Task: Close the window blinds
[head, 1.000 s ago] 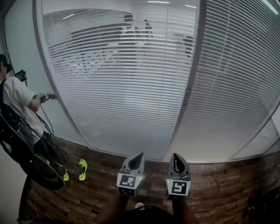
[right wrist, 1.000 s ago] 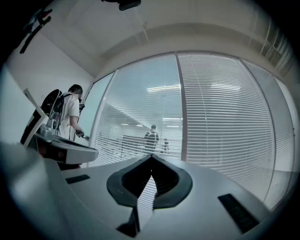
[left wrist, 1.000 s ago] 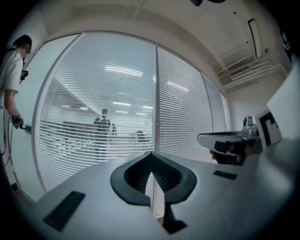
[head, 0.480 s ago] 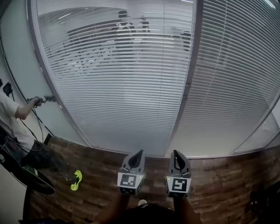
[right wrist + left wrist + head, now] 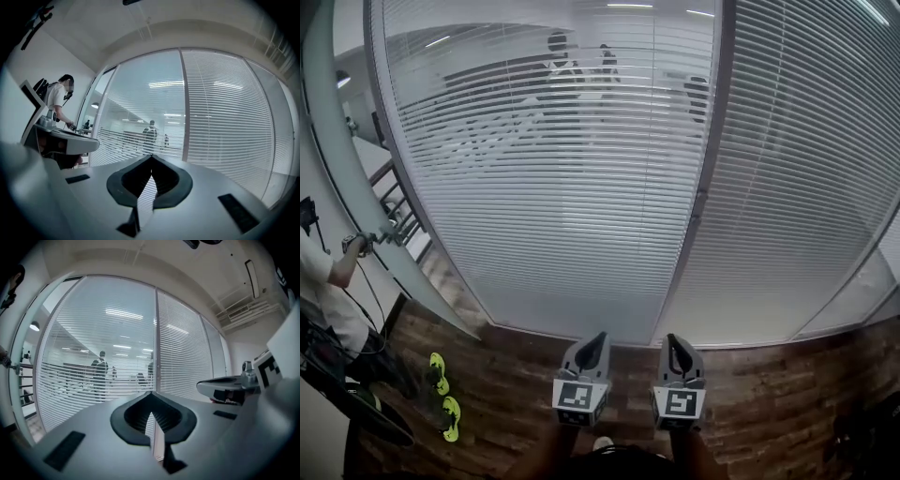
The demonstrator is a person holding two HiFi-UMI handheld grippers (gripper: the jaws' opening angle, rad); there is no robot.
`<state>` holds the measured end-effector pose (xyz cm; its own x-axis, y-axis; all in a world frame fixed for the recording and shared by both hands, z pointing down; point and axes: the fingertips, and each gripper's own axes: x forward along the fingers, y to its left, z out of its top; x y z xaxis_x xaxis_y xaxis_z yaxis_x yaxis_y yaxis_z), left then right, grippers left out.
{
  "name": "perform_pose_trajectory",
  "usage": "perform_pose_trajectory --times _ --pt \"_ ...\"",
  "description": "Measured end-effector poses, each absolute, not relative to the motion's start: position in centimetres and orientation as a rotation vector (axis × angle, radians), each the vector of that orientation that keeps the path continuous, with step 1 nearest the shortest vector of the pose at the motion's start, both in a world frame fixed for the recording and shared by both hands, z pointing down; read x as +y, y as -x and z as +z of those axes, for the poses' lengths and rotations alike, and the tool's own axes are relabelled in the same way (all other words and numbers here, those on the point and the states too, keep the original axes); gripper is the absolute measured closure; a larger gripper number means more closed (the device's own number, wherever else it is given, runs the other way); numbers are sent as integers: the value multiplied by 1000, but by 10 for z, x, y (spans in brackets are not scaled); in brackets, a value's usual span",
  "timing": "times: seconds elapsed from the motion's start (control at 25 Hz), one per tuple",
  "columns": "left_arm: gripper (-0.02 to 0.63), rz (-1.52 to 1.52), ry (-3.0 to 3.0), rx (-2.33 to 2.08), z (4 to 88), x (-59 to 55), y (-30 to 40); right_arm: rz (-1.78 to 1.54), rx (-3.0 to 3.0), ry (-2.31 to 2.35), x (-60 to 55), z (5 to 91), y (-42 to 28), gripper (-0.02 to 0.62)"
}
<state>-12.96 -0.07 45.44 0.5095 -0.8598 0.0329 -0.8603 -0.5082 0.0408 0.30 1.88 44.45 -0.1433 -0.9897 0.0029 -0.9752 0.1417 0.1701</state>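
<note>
The window blinds [image 5: 553, 187] are white horizontal slats behind glass, straight ahead. The left panel's slats stand partly open, and people show through them. The right panel [image 5: 806, 178] looks denser and lets little through. A grey post [image 5: 705, 141] divides the panels and carries a small fitting [image 5: 701, 202]. My left gripper [image 5: 598, 337] and right gripper [image 5: 672, 339] are side by side low in the head view, a short way from the glass. Both point level at the blinds, shut and holding nothing. The tips meet in the left gripper view [image 5: 150, 393] and in the right gripper view [image 5: 151, 157].
A glass door [image 5: 356, 187] at the left stands swung open, with a railing behind it. A person [image 5: 328, 281] at the far left holds a tool, with yellow-green shoes [image 5: 442, 398] on the wood floor [image 5: 516, 375]. A dark object [image 5: 862, 431] sits bottom right.
The person at the left has shifted further left out of the picture, and the glass door there has swung open, showing a railing. My two grippers have stayed where they were.
</note>
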Motion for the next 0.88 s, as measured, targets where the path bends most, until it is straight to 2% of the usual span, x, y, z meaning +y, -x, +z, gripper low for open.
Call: perform_pose_trajectory --times 0.88 --pt "606 61 -2688 -1475 462 -29 135 -98 -2276 -2002 4 450 2 592"
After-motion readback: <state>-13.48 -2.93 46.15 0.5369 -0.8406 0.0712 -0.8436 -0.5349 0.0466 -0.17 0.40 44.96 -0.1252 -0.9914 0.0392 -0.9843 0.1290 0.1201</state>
